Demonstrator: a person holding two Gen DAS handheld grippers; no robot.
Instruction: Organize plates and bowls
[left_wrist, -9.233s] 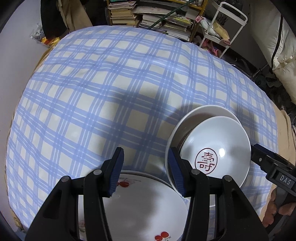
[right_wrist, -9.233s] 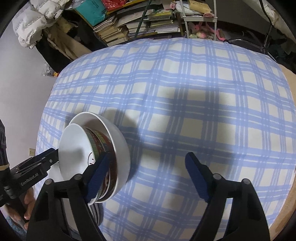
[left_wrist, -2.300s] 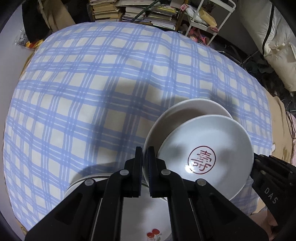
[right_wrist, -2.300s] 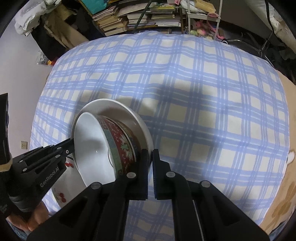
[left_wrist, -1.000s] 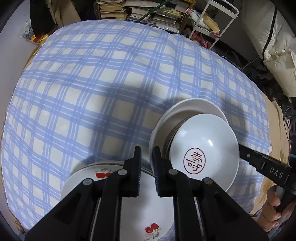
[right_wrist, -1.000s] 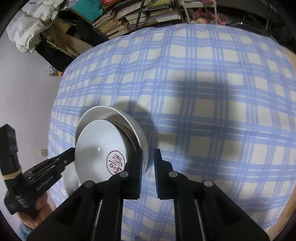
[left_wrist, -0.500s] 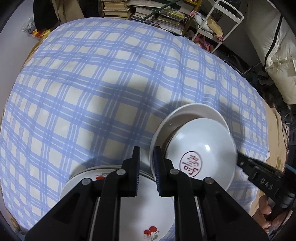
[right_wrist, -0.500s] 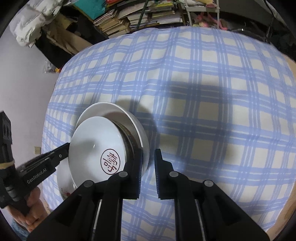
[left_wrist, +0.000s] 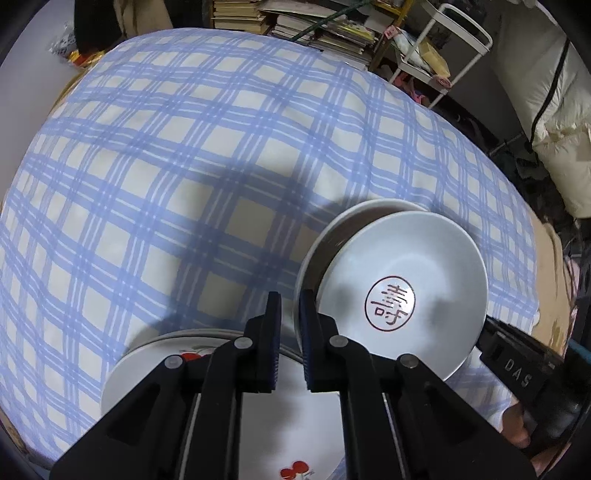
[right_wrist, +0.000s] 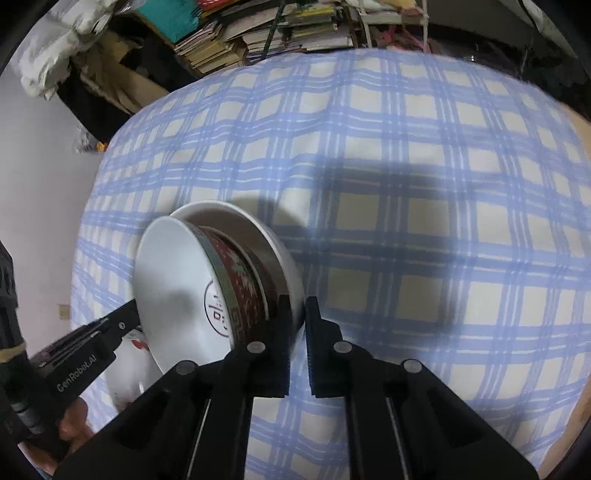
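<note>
A stack of nested bowls is held in the air above the checked tablecloth (left_wrist: 184, 147). The inner white bowl with a red character (left_wrist: 402, 295) sits inside a red-patterned bowl (right_wrist: 240, 288), inside an outer white bowl (left_wrist: 354, 218). My left gripper (left_wrist: 290, 314) is shut on the outer white bowl's rim from one side. My right gripper (right_wrist: 297, 317) is shut on the same bowl's rim (right_wrist: 284, 254) from the other side. A stack of white plates with cherries (left_wrist: 258, 424) lies below the left gripper.
The blue and cream checked cloth (right_wrist: 424, 221) covers the whole table. Books are piled behind the far edge (left_wrist: 295, 26), with a white wire rack (left_wrist: 454, 48) and white bedding (left_wrist: 546, 92) at the right.
Both grippers went from open to shut on the outer bowl's rim and lifted the stack. In the last half second the stack has tilted, most visibly in the right wrist view.
</note>
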